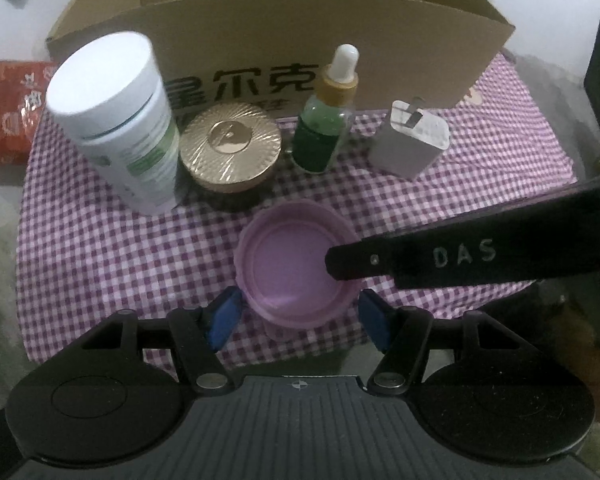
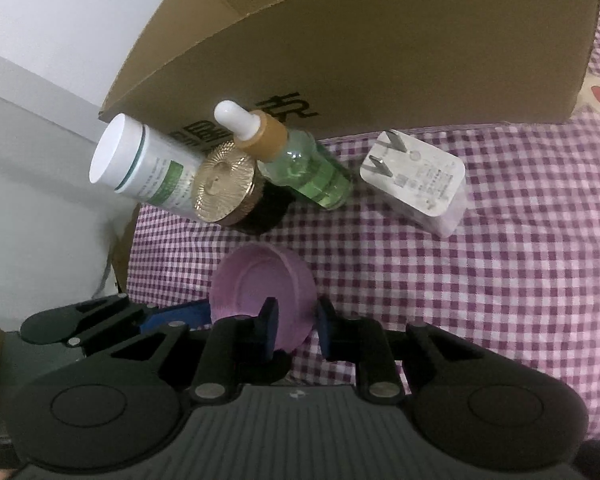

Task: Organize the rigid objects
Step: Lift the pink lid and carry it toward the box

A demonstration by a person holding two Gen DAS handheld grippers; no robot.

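A shallow purple plastic lid (image 1: 296,268) lies open side up on the checked cloth, also in the right wrist view (image 2: 260,284). My left gripper (image 1: 298,320) is open, its blue pads on either side of the lid's near part. My right gripper (image 2: 296,328) straddles the lid's rim wall, one finger inside and one outside, closed on it; its black finger (image 1: 440,260) reaches into the lid in the left wrist view. Behind stand a white bottle (image 1: 120,120), a gold-lidded jar (image 1: 230,144), a green dropper bottle (image 1: 324,120) and a white charger (image 1: 412,142).
An open cardboard box (image 1: 284,40) with printed characters stands right behind the row of objects. A red packet (image 1: 12,108) lies at the far left off the cloth. The purple checked cloth (image 1: 100,264) covers the table.
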